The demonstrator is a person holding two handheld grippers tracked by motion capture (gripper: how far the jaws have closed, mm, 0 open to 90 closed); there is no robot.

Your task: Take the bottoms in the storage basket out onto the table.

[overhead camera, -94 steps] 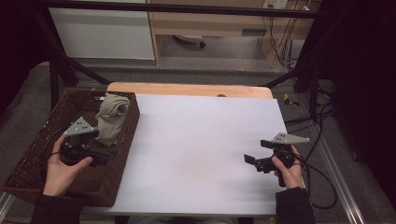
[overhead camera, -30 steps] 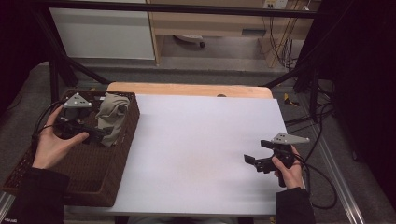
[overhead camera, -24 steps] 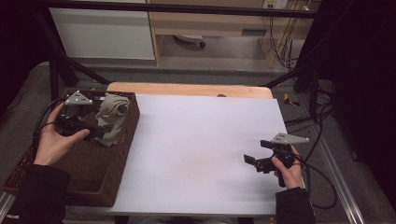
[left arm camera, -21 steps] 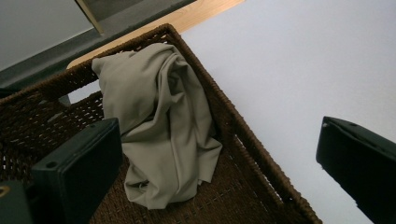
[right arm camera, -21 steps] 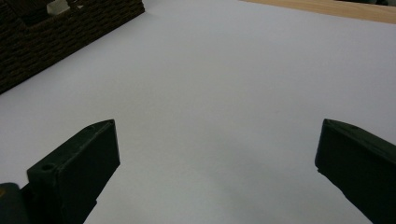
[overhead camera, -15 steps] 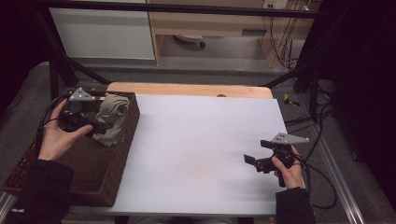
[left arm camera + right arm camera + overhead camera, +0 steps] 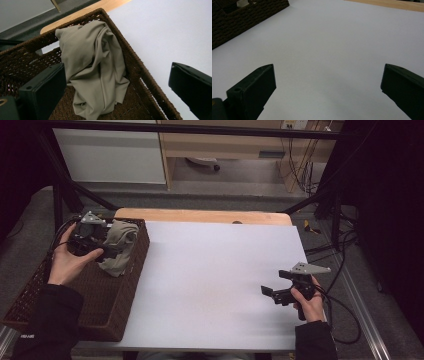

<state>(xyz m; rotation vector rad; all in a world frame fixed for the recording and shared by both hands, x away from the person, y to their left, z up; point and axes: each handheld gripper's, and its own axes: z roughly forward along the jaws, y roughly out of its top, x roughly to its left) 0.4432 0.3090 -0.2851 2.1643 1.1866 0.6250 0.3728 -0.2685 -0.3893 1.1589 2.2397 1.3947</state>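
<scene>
We see the cloth [image 7: 95,72], a crumpled olive-grey piece, heaped in the far right corner of the basket [image 7: 107,312], draped up against the right wall with one fold near the rim. In the left gripper view it lies between the two jaws, which stand wide apart and clear of it on both sides; the left gripper [image 7: 107,247] holds nothing. In the high view that gripper hovers over the basket's far end, just beside the cloth, with the person's left hand [image 7: 70,265] around its body.

The basket is dark brown wicker, rectangular, and sits at the left edge of the table [image 7: 210,275], its right wall overlapping the white top. Its woven floor is bare where we can see it.

The right gripper [image 7: 272,294] sits low over the near right part of the table, held in the right hand [image 7: 307,302], well apart from the basket. Its jaws are spread wide over plain white surface and grip nothing.

The table top is a smooth, matte white sheet, with a strip of light wood [image 7: 200,215] showing along its far edge. Beyond it we see grey floor [image 7: 240,185], a white cabinet [image 7: 110,152] and a wooden shelf unit [image 7: 220,142]. Black frame bars [image 7: 65,185] slant down on the left, and cables [image 7: 340,255] trail at the right.
</scene>
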